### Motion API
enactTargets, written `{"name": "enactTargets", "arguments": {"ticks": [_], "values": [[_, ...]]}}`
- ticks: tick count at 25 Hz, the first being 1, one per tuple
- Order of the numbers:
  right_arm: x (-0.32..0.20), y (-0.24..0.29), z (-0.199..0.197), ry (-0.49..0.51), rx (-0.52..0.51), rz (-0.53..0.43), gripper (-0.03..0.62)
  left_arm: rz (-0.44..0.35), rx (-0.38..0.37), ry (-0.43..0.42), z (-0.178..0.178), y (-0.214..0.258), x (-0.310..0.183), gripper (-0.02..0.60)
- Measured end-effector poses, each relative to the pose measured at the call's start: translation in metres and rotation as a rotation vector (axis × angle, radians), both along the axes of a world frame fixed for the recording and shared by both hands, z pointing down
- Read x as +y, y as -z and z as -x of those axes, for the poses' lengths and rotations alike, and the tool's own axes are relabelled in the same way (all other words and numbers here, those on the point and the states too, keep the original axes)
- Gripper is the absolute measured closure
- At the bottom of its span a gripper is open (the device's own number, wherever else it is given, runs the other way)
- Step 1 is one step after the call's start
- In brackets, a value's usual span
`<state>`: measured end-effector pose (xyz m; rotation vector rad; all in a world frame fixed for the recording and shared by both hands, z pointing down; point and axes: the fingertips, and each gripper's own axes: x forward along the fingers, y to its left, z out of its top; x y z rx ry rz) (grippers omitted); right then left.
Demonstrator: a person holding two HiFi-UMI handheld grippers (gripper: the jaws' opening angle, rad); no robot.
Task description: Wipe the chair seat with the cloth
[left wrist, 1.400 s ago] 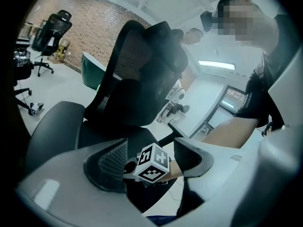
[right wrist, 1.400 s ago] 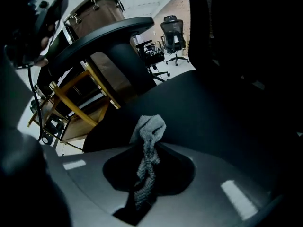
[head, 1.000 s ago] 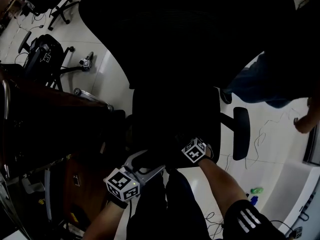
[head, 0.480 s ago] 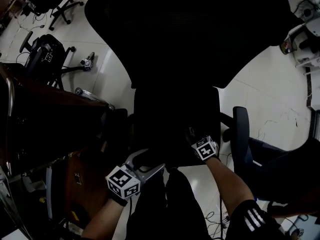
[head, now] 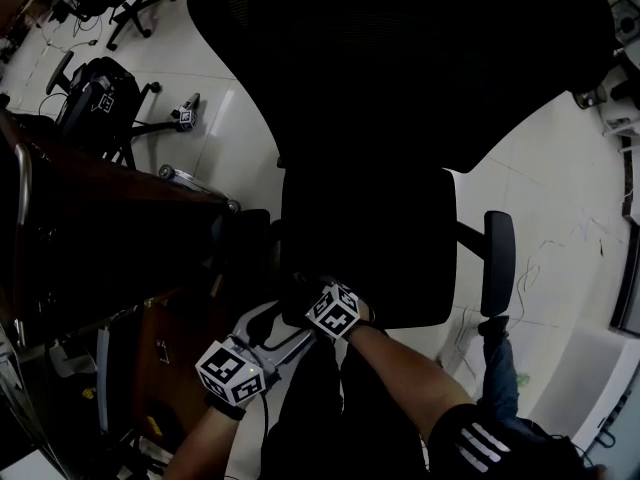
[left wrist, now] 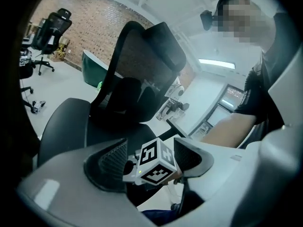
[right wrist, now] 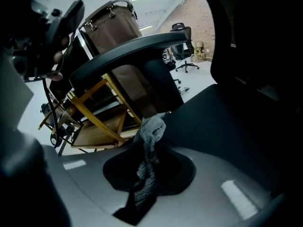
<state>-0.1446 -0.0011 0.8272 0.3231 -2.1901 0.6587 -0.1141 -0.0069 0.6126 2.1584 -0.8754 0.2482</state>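
In the head view the chair seat (head: 365, 243) lay at centre, its backrest (head: 400, 58) at 12 o'clock and an armrest (head: 497, 263) at 3 o'clock. The right gripper (head: 302, 293) sat over the seat's 7 o'clock corner with the cloth (right wrist: 151, 131) between its jaws. The left gripper (head: 262, 333) was just behind it. Other chairs (head: 90, 98) stood at 10 o'clock.

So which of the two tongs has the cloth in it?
The right tongs: the grey cloth is pinched between their jaws, by the chair seat. The left tongs stand open, gripping nothing.
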Motion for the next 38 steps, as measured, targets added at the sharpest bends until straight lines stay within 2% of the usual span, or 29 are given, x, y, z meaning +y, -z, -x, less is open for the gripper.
{"name": "enactTargets", "arguments": {"ticks": [4, 12, 16, 23, 29, 33, 38], "values": [[0.022, -0.018, 0.022, 0.037, 0.025, 0.015, 0.548, 0.012, -0.002, 0.017, 0.007, -0.006, 0.004, 0.253], [0.051, -0.033, -0.001, 0.119, 0.051, 0.009, 0.548, 0.04, -0.008, -0.004, -0.007, -0.015, 0.005, 0.253], [0.06, -0.048, -0.063, 0.092, 0.118, 0.015, 0.548, 0.042, 0.001, -0.039, -0.03, -0.014, 0.0, 0.253], [0.061, -0.058, -0.201, -0.026, 0.244, 0.032, 0.548, 0.047, 0.027, -0.108, -0.081, -0.016, -0.005, 0.253], [0.049, -0.05, -0.297, -0.16, 0.341, 0.032, 0.548, 0.05, 0.041, -0.164, -0.119, -0.011, -0.014, 0.253], [0.049, -0.045, -0.334, -0.208, 0.39, 0.031, 0.548, 0.04, 0.046, -0.179, -0.133, -0.004, -0.018, 0.253], [0.045, -0.038, -0.354, -0.291, 0.443, 0.038, 0.548, 0.041, 0.036, -0.176, -0.134, 0.001, -0.016, 0.253]]}}
